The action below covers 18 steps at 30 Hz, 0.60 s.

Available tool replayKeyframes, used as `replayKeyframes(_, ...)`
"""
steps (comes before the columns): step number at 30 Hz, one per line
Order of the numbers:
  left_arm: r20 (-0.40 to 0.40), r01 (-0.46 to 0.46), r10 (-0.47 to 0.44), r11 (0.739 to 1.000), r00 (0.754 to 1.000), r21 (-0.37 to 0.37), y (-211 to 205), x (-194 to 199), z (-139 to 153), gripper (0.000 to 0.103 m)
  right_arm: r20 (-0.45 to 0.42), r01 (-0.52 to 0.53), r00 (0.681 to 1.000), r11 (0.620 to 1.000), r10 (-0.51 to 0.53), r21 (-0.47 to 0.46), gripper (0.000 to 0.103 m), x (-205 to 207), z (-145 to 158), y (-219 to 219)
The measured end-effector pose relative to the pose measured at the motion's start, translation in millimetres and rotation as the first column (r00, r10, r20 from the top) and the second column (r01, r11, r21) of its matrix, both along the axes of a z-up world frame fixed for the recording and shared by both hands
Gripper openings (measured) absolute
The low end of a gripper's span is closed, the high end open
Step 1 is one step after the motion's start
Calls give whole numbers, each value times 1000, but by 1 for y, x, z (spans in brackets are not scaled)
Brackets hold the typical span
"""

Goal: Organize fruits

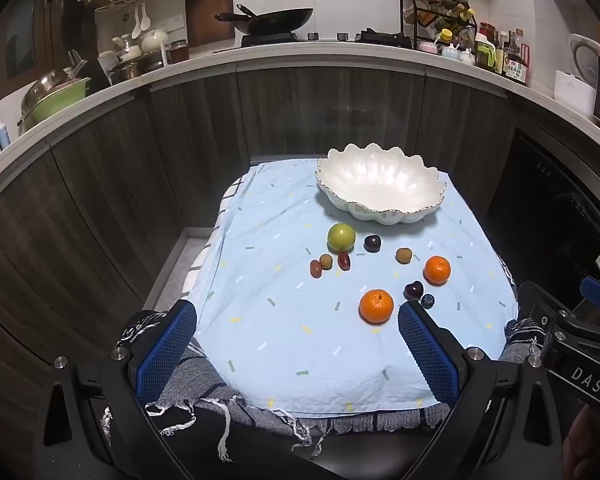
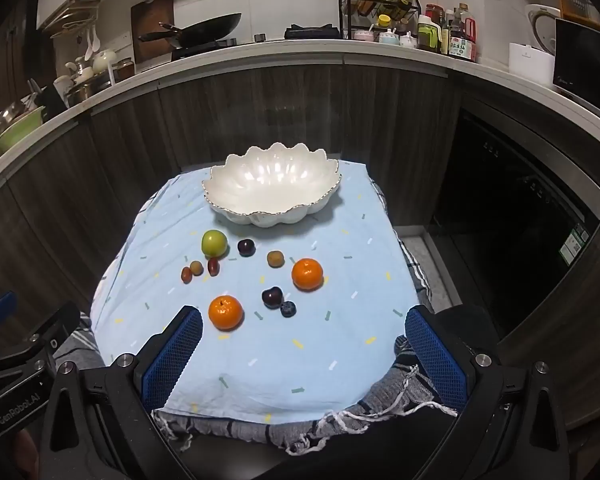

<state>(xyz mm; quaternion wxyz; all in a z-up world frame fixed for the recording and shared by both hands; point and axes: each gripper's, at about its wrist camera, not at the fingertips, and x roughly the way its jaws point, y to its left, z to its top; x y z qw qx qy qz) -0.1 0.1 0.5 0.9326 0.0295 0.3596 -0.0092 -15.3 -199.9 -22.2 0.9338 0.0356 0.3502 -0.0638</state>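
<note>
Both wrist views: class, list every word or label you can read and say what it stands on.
"DAS": right gripper's body.
"GenRobot.AI": left gripper's body.
Sauce bottle labels: too blurred to read.
Sticker on dark appliance: too small to read.

Near half of blue cloth (image 2: 260,368) bare, open to approach; scattered fruit crowds mid-desk; scalloped white bowl (image 2: 274,188) blocks far edge, cabinet fronts (image 2: 220,120) behind.

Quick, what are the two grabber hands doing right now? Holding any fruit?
Left gripper: open, holding nothing.
Right gripper: open, holding nothing.
</note>
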Motion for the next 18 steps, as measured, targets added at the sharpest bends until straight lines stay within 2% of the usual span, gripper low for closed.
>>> replayKeyframes(6,2,-2,2,1000,1000,22,-8,-2,1,103,2,1,1000,1000,-1,1,103,0,0,0)
replayKeyframes(8,-5,0,-1,1000,1000,-2,-3,0,4,103,3,0,1000,1000,0,2,103,-1,0,0)
replayKeyframes(18,-1,6,-6,1000,1000,-13,-1,-1,2,103,6,-1,1000,1000,1,1,103,1,-5,1)
